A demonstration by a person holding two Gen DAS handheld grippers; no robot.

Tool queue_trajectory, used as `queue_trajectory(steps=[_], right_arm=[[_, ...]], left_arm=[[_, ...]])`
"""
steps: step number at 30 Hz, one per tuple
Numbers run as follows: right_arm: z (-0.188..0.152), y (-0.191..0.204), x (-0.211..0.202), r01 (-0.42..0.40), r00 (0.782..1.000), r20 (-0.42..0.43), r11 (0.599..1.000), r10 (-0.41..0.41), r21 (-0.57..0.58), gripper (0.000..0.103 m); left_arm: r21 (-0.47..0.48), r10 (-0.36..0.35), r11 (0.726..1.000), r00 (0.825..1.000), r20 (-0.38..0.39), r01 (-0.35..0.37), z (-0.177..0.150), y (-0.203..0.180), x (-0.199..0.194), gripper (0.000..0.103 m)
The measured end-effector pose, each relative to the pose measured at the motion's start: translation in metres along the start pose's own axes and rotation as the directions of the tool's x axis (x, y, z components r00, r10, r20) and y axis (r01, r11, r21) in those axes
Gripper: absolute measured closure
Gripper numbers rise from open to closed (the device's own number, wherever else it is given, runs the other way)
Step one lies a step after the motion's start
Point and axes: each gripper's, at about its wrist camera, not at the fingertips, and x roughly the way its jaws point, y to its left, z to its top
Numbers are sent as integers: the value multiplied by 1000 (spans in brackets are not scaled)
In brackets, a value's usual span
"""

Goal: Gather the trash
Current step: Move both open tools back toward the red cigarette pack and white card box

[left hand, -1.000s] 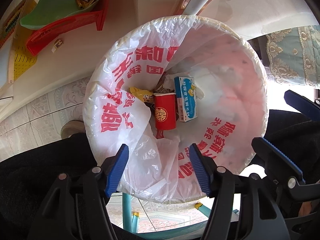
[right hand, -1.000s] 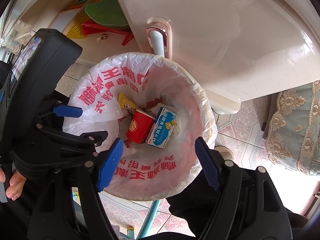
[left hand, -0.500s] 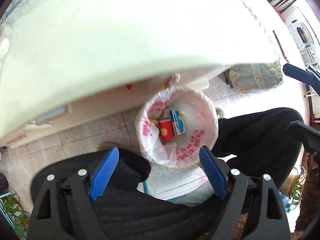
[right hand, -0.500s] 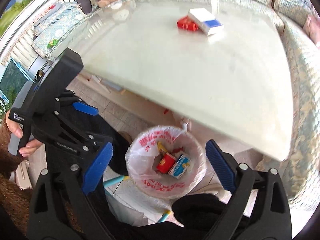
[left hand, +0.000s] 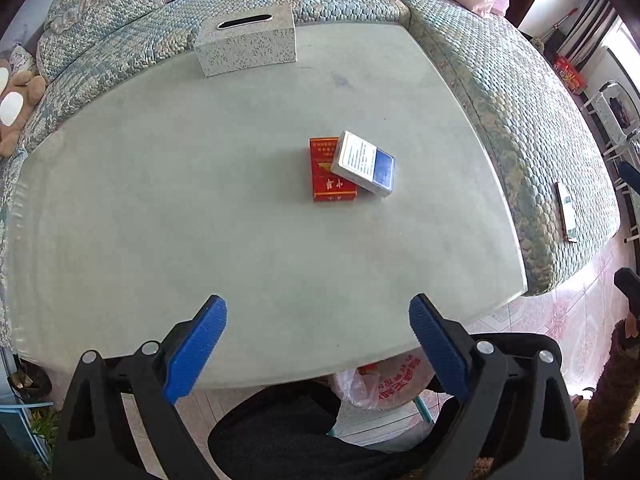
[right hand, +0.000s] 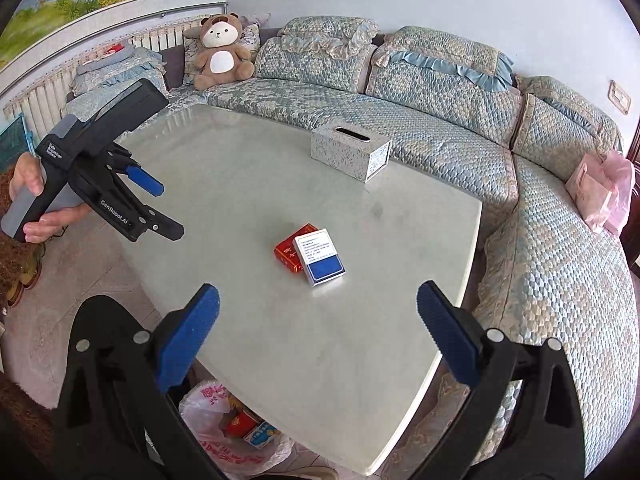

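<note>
A red pack [left hand: 326, 178] [right hand: 289, 254] lies mid-table with a white and blue box [left hand: 365, 163] [right hand: 320, 258] leaning on it. My left gripper [left hand: 318, 344] is open and empty above the table's near edge; it also shows in the right wrist view [right hand: 160, 210] at the left. My right gripper [right hand: 318, 336] is open and empty, raised over the near part of the table. The bin with a white red-printed bag [right hand: 218, 440] [left hand: 380, 384] stands below the table edge, holding a red cup [right hand: 237, 424] and a blue box [right hand: 260, 436].
A patterned tissue box [left hand: 248, 44] [right hand: 351, 152] stands at the table's far side. A curved blue sofa [right hand: 540, 248] wraps the table [left hand: 160, 184]. A teddy bear [right hand: 221, 52] and a pink bag [right hand: 602, 194] sit on the sofa. A remote [left hand: 566, 210] lies on the sofa's right.
Both grippers rose from over the bin, below the table, to above the tabletop. The view has swung from the bin's inside to the packs on the table.
</note>
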Motion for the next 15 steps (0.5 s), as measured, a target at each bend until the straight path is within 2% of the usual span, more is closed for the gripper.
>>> queue_trajectory(steps=[4,8,11,15], right_arm=[[21,-12,12,-18,1000,15,999,18,-48,6],[33,-17,35,-56,998,8,994,57,-96,6],[36,-19,62,-78,997,-35,991,75,-111,6],[34,-19,99,-114,990,-95,984,102,-134,6]], left_arm=[[3,-5,1000,1000,-23,5,44,-1,12,13],[39,13,999,998,-55,-11,82,-10,43,13],[47,2,999,998,-66,1,98,-13,63,13],[75,-2,997,997,-80,8,104,-13,89,13]])
